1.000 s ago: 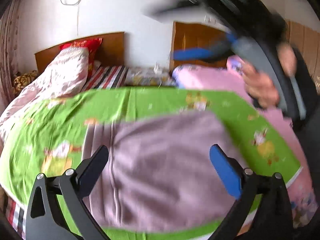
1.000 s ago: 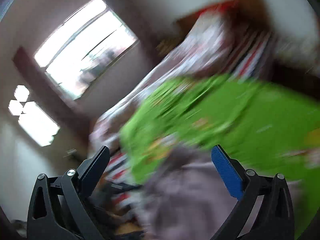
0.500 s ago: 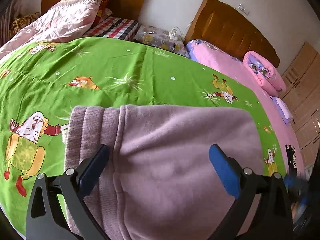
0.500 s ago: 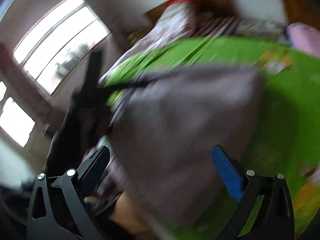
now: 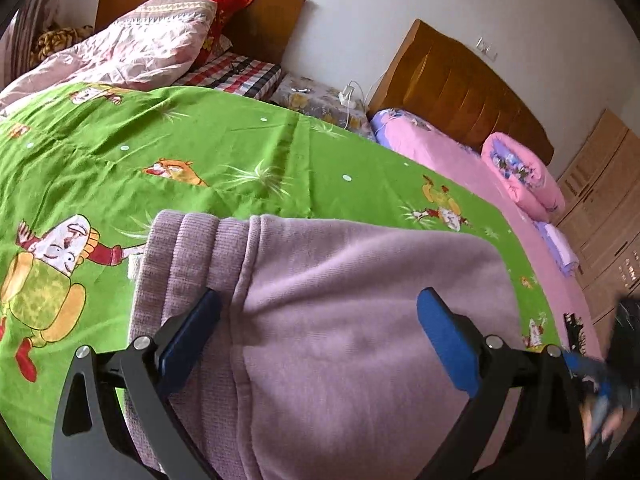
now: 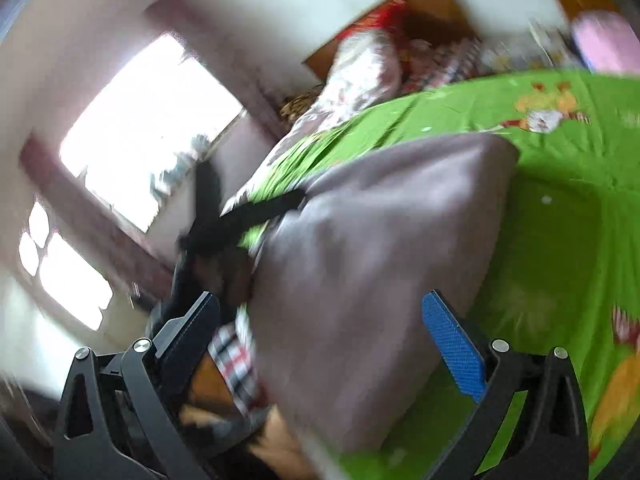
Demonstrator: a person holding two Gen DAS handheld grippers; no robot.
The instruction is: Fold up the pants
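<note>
While you are working over the bright green cartoon-print bedsheet [image 5: 224, 152], it is covering most of the bed and carrying everything else in reach. On its near part, the folded mauve fleece pants [image 5: 352, 320] are lying flat, their ribbed waistband [image 5: 180, 256] pointing toward your left and their fold edges squared off. Beyond the sheet, a pink quilted duvet [image 5: 132, 52] is piling against the wooden headboard [image 5: 264, 24], and a rolled pink blanket [image 5: 520, 176] is sitting on the neighbouring bed. Your left gripper [image 5: 318, 332] is hovering just above the pants with its jaws spread wide, gripping nothing. Your right gripper [image 6: 320, 332] is likewise gaping empty beside the pants' right edge [image 6: 400, 240], though that view is blurring heavily.
</note>
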